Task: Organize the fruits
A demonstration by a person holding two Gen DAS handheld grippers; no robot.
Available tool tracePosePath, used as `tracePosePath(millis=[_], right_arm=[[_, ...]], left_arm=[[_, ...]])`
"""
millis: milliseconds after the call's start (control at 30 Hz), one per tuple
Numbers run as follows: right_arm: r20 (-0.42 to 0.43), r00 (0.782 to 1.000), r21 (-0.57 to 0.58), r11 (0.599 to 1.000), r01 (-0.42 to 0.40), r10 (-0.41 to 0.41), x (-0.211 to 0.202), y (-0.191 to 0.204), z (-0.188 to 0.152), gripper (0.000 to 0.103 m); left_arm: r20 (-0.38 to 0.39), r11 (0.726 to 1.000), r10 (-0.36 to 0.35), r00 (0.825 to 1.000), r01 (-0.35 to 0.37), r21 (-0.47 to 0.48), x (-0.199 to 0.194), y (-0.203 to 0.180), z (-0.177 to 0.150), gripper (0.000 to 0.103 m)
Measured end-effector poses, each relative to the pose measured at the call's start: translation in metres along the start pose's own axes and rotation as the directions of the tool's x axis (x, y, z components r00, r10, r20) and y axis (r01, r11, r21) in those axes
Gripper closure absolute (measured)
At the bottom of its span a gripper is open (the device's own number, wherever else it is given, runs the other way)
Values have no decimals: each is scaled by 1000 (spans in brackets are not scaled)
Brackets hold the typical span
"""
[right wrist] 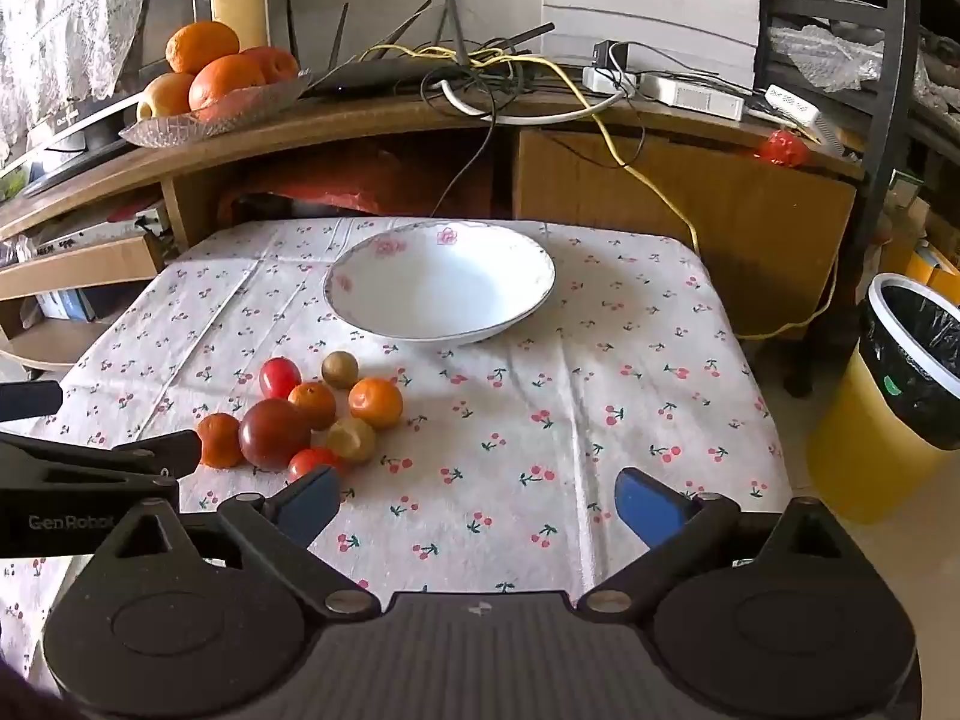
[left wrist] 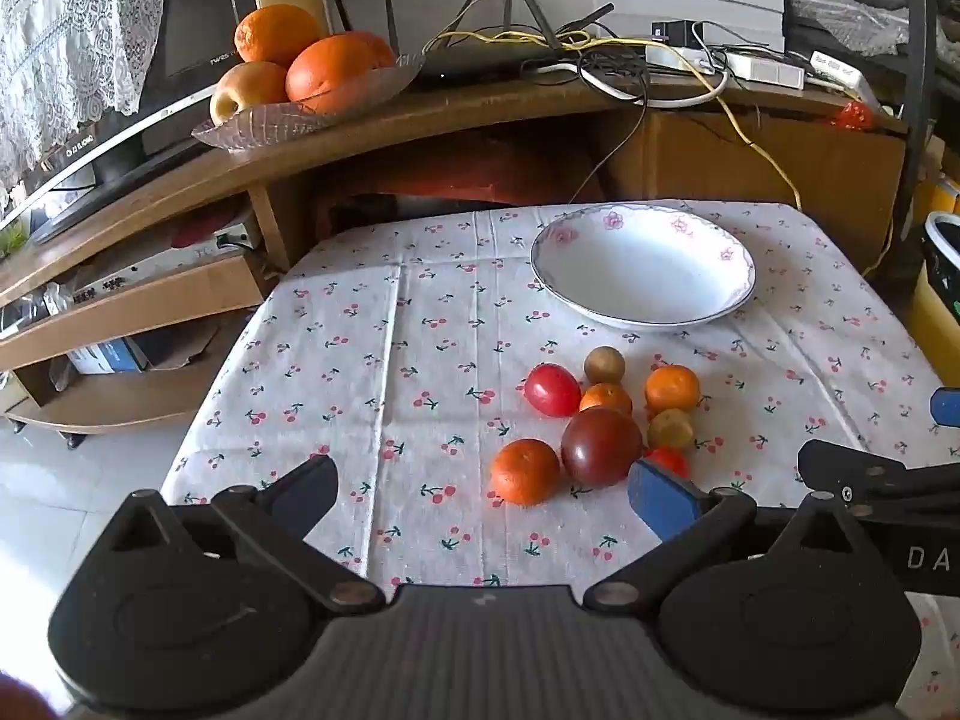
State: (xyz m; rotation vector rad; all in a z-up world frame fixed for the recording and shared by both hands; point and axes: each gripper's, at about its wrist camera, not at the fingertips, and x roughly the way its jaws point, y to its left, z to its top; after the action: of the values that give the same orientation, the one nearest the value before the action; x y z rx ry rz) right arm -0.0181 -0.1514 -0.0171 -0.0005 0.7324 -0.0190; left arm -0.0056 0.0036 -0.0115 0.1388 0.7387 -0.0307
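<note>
A cluster of small fruits lies on the cherry-print tablecloth [left wrist: 420, 330]: a dark red tomato [left wrist: 601, 446] [right wrist: 274, 433], a red tomato [left wrist: 551, 389] [right wrist: 279, 377], several mandarins such as one [left wrist: 524, 471] [right wrist: 375, 402], and brownish round fruits [left wrist: 604, 364] [right wrist: 339, 369]. Behind them stands an empty white bowl [left wrist: 642, 264] [right wrist: 441, 281] with a pink flower rim. My left gripper [left wrist: 483, 495] is open, low over the near edge, just short of the cluster. My right gripper [right wrist: 480, 501] is open over bare cloth to the right of the fruits.
A wooden TV stand [left wrist: 360, 126] behind the table carries a glass dish of oranges and an apple [left wrist: 288, 69] [right wrist: 210, 84], a router and tangled cables [right wrist: 480, 78]. A yellow bin with a black liner [right wrist: 894, 384] stands right of the table.
</note>
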Motion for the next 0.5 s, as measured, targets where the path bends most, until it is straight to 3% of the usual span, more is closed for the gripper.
tracePosePath(millis=[500], right_arm=[[-45, 998, -25, 999, -36, 35, 5, 5, -5, 18]], left_arm=[[-42, 1000, -2, 999, 2, 7, 7, -3, 0, 0]])
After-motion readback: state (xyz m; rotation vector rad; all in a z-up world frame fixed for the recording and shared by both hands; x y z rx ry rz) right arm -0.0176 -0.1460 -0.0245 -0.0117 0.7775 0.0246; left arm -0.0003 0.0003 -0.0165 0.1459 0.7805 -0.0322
